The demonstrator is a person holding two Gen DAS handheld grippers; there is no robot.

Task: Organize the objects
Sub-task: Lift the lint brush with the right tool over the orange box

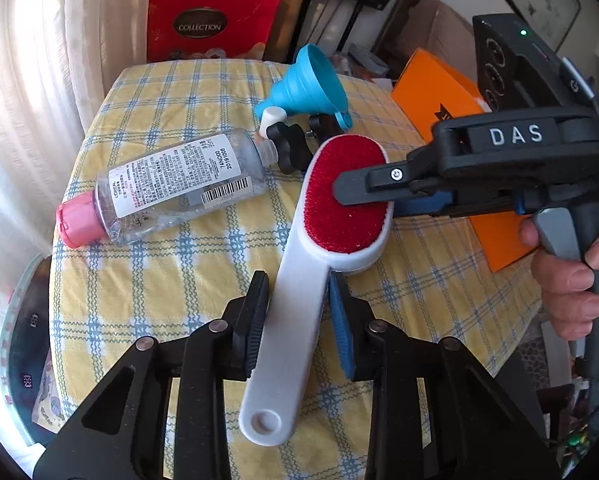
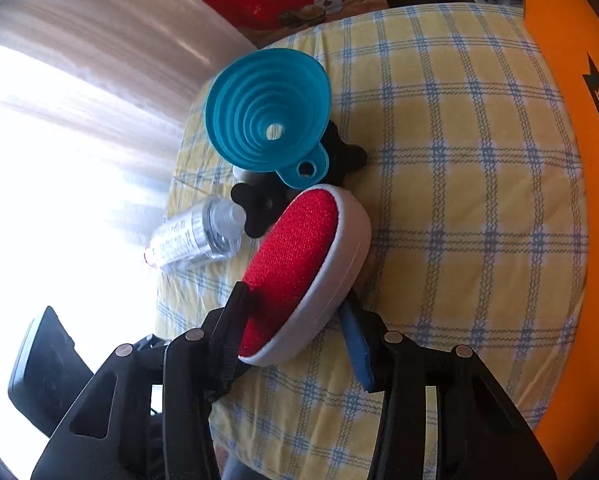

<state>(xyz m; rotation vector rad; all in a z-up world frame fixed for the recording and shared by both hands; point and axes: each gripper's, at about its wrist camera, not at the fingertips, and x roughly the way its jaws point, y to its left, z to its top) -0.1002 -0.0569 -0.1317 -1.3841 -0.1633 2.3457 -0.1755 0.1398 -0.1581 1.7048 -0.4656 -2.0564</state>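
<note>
A: Where is the lint brush (image 1: 299, 280), and how does it lie?

B: It sits at the middle of a small table under a yellow and blue checked cloth (image 1: 159, 280). Its long axis runs from the near edge away toward the far right: the white handle end, with its hanging hole, points at the left wrist camera, and the red oval head lies at the far end.

A: Which tool is on which part?

B: The left gripper (image 1: 299, 316) straddles the handle, one black pad to its left and one blue pad to its right. Both pads look to be pressing the handle's sides, though the right pad's contact is hard to confirm. The right gripper (image 2: 295, 328) comes in from the right side of the scene and pinches the head: its black finger lies across the red fabric, its blue finger sits under the white back.

A: So the brush is held at both ends?

B: Yes, and seen from the right wrist the head is tilted, its far edge raised off the cloth. Any lift would probably need both hands moving together along that axis.

A: What lies nearby?

B: A clear bottle (image 1: 171, 184) with a pink cap lies on its side to the left. A blue collapsible funnel (image 2: 267, 112) and black star-shaped knobs (image 2: 259, 208) crowd just beyond the head. An orange box (image 2: 571, 160) lies to the right.
</note>
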